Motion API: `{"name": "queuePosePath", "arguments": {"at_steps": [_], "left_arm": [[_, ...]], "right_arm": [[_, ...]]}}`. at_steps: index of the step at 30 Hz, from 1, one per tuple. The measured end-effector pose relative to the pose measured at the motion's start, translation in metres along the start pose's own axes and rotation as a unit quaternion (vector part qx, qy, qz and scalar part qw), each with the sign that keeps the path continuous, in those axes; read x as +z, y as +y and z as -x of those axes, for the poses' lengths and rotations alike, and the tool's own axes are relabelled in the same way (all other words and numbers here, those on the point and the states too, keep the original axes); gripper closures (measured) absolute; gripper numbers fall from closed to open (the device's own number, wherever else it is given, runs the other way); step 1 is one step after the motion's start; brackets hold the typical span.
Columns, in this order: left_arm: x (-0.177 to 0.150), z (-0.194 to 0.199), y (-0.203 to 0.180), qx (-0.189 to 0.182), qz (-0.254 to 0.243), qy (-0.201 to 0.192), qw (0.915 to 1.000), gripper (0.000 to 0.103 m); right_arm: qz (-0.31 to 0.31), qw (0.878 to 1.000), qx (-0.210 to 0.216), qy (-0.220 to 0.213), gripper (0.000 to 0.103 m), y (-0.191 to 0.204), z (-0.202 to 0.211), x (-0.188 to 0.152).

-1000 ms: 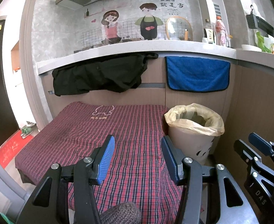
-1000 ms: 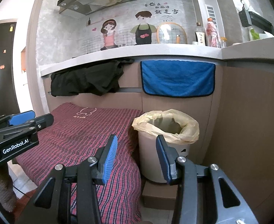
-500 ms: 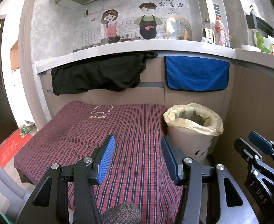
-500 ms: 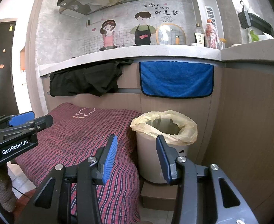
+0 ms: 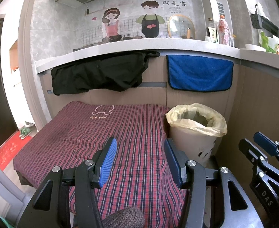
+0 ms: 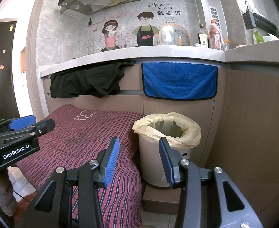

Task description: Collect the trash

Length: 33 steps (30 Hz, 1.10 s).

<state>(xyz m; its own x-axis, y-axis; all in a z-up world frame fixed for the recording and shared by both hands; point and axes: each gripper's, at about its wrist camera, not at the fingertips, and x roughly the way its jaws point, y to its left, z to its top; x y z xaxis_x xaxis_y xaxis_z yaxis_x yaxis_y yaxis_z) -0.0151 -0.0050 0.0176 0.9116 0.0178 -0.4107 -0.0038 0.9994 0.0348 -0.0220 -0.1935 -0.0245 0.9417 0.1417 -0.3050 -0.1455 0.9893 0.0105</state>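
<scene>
Hovering wide and empty, left gripper [image 5: 140, 157] and right gripper [image 6: 138, 156] should scan the red plaid cloth [image 5: 93, 133] before approaching the bag-lined white plastic bin [image 6: 158, 159] at right.

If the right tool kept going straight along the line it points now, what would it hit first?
Probably the bin: the open, empty right tool frames its left side and bag-lined rim. The plaid cloth edge sits just left of that line, so depth leaves some doubt.
</scene>
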Motion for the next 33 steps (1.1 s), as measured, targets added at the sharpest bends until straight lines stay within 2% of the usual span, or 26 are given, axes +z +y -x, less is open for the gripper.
{"name": "queuePosePath", "arguments": {"at_steps": [33], "left_arm": [[-0.0024, -0.0025, 0.0011, -0.003, 0.002, 0.006, 1.0000, 0.050]], "right_arm": [[-0.002, 1.000, -0.009, -0.003, 0.063, 0.0027, 0.0021, -0.0002]]}}
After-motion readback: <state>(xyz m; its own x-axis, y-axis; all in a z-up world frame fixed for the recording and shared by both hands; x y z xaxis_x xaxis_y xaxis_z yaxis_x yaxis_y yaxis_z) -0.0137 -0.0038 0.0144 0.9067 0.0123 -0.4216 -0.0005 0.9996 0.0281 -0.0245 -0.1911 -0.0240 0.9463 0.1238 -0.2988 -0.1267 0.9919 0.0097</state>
